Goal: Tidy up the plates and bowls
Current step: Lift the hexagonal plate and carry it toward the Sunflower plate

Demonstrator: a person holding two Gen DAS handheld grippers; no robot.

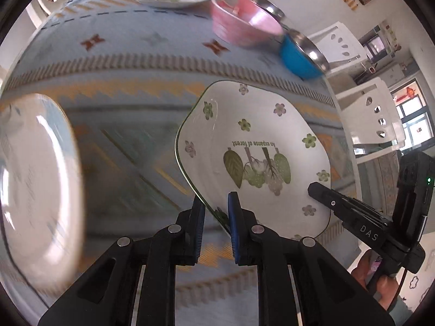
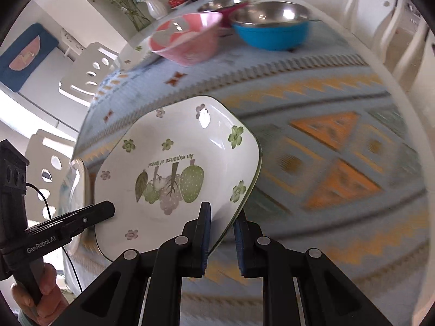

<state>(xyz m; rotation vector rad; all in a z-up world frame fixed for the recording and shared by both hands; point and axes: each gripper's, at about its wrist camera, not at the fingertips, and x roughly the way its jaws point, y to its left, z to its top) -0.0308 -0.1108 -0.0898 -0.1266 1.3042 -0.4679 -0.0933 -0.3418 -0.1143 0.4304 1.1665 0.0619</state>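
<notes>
I'm mid-carry: both claws, left claw (image 1: 216, 218) and right claw (image 2: 221, 222), pinch the plate (image 1: 255, 146) edges. Next: settle it onto another plate (image 1: 35, 187), lower left, gently.

white chairs (image 1: 364, 114) | bright window (image 1: 410, 114) | patterned tablecloth (image 2: 326, 125)

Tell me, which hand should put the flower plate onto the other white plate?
Probably left. Both grippers pinch the flower plate, but the white plate lies on the left gripper's side.
</notes>
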